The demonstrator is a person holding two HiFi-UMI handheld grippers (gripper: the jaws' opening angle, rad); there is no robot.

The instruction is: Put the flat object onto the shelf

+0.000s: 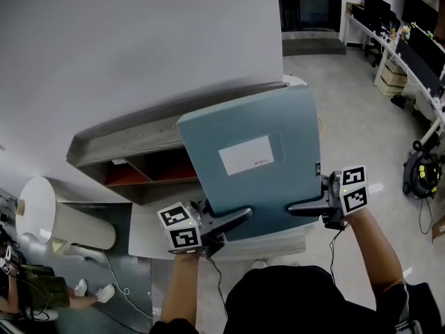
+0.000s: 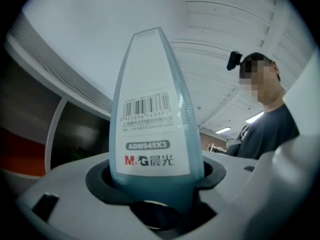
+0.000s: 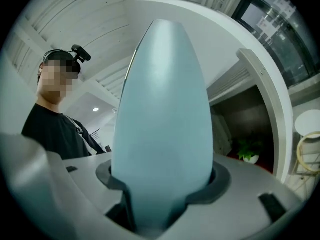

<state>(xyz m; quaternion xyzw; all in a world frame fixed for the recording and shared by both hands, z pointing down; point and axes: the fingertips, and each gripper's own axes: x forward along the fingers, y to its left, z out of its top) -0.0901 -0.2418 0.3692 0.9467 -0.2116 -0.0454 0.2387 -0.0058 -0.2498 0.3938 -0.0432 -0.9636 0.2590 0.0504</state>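
The flat object is a blue-grey file box (image 1: 254,162) with a white label on its face. It hangs tilted in the air in front of the grey shelf unit (image 1: 139,134), both grippers holding its near edge. My left gripper (image 1: 233,221) clamps the lower left corner, where the barcode label on the box's spine (image 2: 157,124) stands between the jaws. My right gripper (image 1: 302,206) clamps the lower right side, the plain edge of the box (image 3: 162,124) filling its jaws. The shelf's open compartments (image 1: 149,172) have a red floor and lie left of and below the box.
A low white table (image 1: 149,239) sits under the box. A white cylinder (image 1: 49,218) lies at the left, with a person's legs (image 1: 42,291) near it. Desks with monitors (image 1: 410,33) and a yellow-black machine (image 1: 421,172) stand at the right. A small plant (image 3: 247,151) sits inside the shelf.
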